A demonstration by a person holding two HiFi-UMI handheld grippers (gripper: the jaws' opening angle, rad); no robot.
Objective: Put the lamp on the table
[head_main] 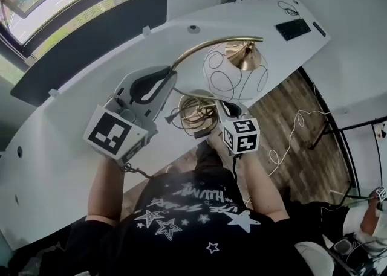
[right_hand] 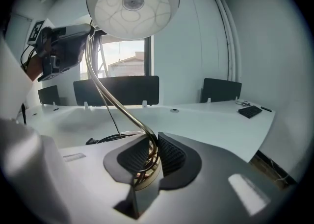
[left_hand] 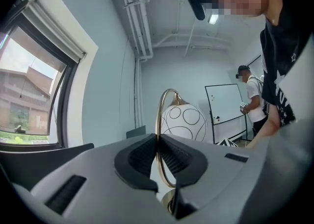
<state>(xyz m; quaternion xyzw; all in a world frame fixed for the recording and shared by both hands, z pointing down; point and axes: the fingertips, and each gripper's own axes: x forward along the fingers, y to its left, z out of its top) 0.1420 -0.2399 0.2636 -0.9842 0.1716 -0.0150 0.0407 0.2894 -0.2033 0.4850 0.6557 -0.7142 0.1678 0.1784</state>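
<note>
The lamp has a white globe shade (head_main: 233,75) drawn with black loops, a thin gold arched arm (head_main: 205,45) and a round brass base (head_main: 196,112). I hold it in the air over the near edge of the white table (head_main: 72,124). My left gripper (head_main: 171,74) is shut on the gold arm low on its curve, which runs up between the pads (left_hand: 158,120) to the shade (left_hand: 184,122). My right gripper (head_main: 219,107) is shut on the brass base where the stem (right_hand: 117,105) rises. The shade (right_hand: 132,2) hangs overhead, with the left gripper (right_hand: 64,46) beside it.
A black cord (head_main: 178,118) coils at the lamp's base. Dark partition panels (head_main: 91,39) line the table's far edge, and a keyboard (head_main: 293,28) lies at its right end. A white cable (head_main: 290,130) trails over the wood floor. Another person (left_hand: 252,100) stands by a whiteboard.
</note>
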